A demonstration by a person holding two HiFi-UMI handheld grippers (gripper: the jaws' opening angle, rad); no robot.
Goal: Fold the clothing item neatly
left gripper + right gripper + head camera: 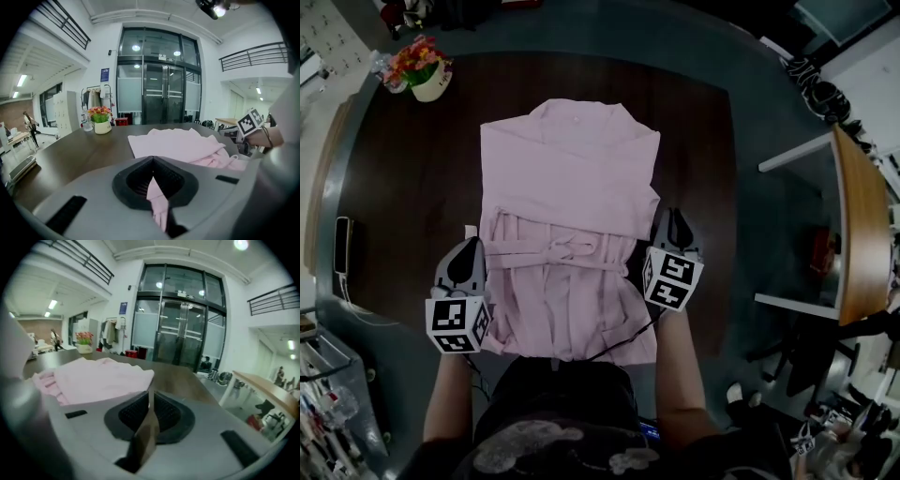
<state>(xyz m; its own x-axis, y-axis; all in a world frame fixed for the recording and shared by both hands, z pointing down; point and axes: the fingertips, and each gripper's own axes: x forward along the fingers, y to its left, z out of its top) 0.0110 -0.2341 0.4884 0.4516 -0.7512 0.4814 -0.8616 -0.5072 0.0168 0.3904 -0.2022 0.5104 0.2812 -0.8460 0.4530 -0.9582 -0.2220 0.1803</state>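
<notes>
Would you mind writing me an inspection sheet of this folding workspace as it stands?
Surface: dark table.
Job's things: pink garment lying flat, belt tied at the waist.
Clutter: flower pot at the far left; dark flat device at the left edge.
Grippers: left gripper shut on the garment's left edge; right gripper shut on its right edge.
Cables: thin dark cable over the garment's near hem.
Surroundings: wooden desk at right; glass doors beyond.

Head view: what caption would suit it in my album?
Seen from above, a person's left gripper and right gripper pinch opposite sides of a pink garment spread on a dark table.
</notes>
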